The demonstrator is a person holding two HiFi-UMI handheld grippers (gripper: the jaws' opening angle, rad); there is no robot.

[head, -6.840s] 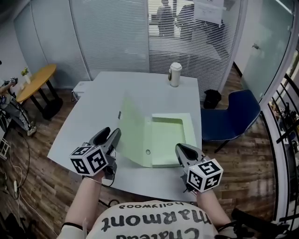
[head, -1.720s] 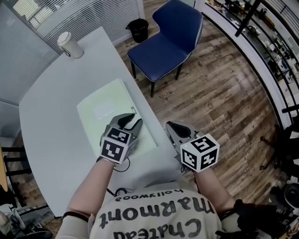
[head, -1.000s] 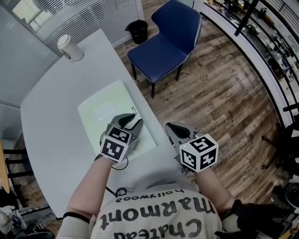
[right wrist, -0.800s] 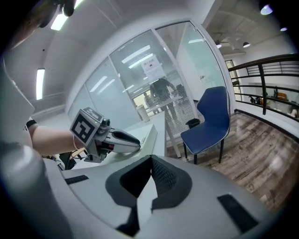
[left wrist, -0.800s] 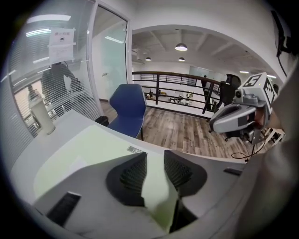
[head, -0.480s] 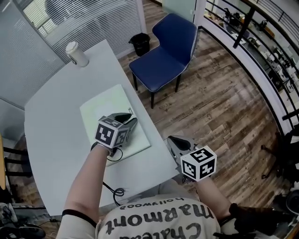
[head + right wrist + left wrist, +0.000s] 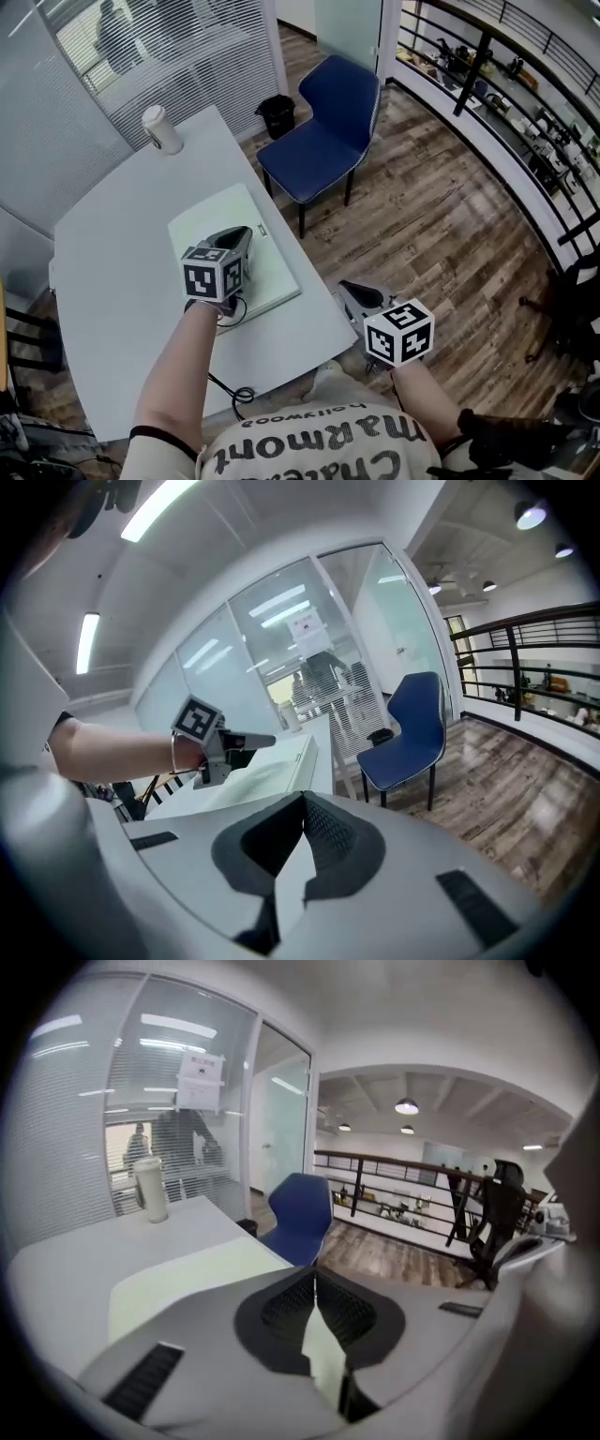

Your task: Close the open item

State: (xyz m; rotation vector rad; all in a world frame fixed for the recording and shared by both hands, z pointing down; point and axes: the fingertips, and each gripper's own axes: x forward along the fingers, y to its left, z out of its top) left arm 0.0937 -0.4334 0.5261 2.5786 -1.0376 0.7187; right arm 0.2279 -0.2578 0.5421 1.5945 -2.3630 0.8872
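The pale green file box (image 7: 277, 272) lies flat and closed near the white table's (image 7: 112, 253) right edge. My left gripper (image 7: 242, 232) hovers just above its middle; its jaws are closing, the tips meet, and nothing is between them. From the left gripper view the green box (image 7: 178, 1274) stretches ahead under the left gripper (image 7: 314, 1277). My right gripper (image 7: 349, 289) hangs off the table's front right corner over the wooden floor, shut and empty. In the right gripper view, the right gripper (image 7: 303, 799) faces the left gripper (image 7: 253, 741) above the box (image 7: 281, 761).
A white lidded cup (image 7: 161, 129) stands at the table's far corner. A blue chair (image 7: 323, 131) and a black bin (image 7: 277, 114) sit on the floor to the right of the table. A black cable (image 7: 230, 384) hangs by the table's near edge. Glass walls with blinds stand behind.
The box's raised lid has gone down flat since the earliest frame. Over the last second my left gripper rose slightly above the box and its jaws came together. The right gripper barely moved.
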